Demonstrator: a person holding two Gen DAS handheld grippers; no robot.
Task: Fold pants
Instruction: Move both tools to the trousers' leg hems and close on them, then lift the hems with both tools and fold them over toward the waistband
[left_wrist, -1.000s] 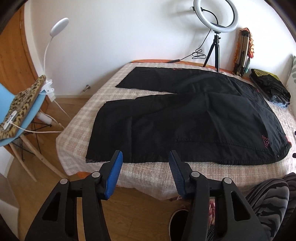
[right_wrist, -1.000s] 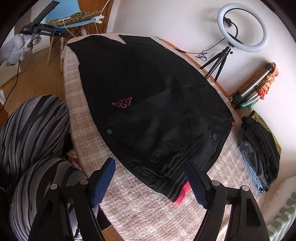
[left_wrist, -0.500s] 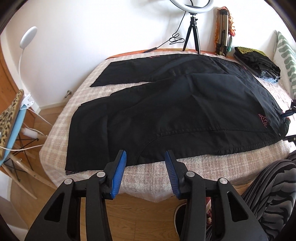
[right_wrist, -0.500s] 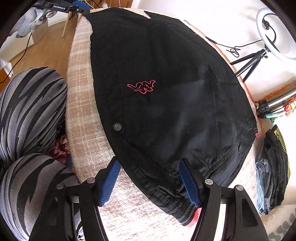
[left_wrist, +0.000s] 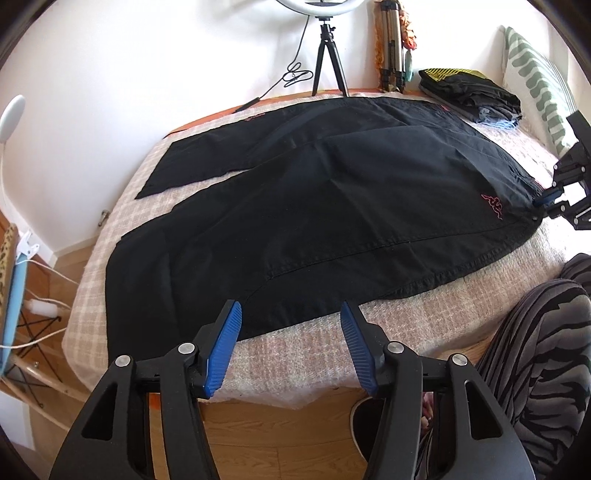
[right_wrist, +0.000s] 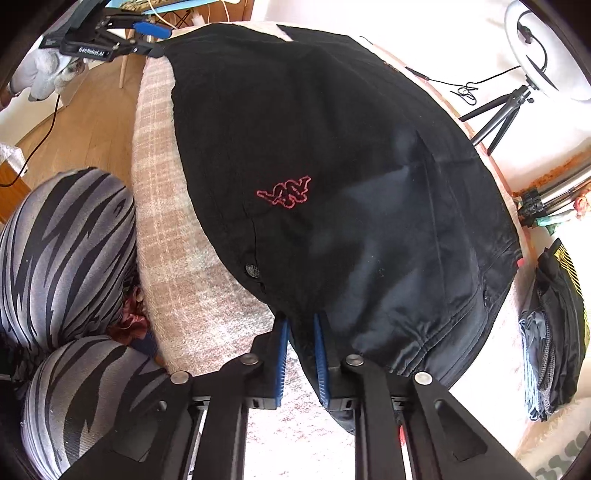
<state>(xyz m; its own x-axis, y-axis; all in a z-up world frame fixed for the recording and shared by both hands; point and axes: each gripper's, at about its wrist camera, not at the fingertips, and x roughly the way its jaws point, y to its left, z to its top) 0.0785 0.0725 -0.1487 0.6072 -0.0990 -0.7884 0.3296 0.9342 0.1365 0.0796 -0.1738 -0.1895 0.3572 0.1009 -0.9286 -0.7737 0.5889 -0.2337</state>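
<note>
2 tongs, right tongs (right_wrist: 300, 332) pinching pants (right_wrist: 332, 147) waistband, left tongs (left_wrist: 291, 325) spread wide

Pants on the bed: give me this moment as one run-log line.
stage: first grasp | right gripper: shut on waistband of pants | left gripper: open at near leg edge | fold: not yet done
</note>
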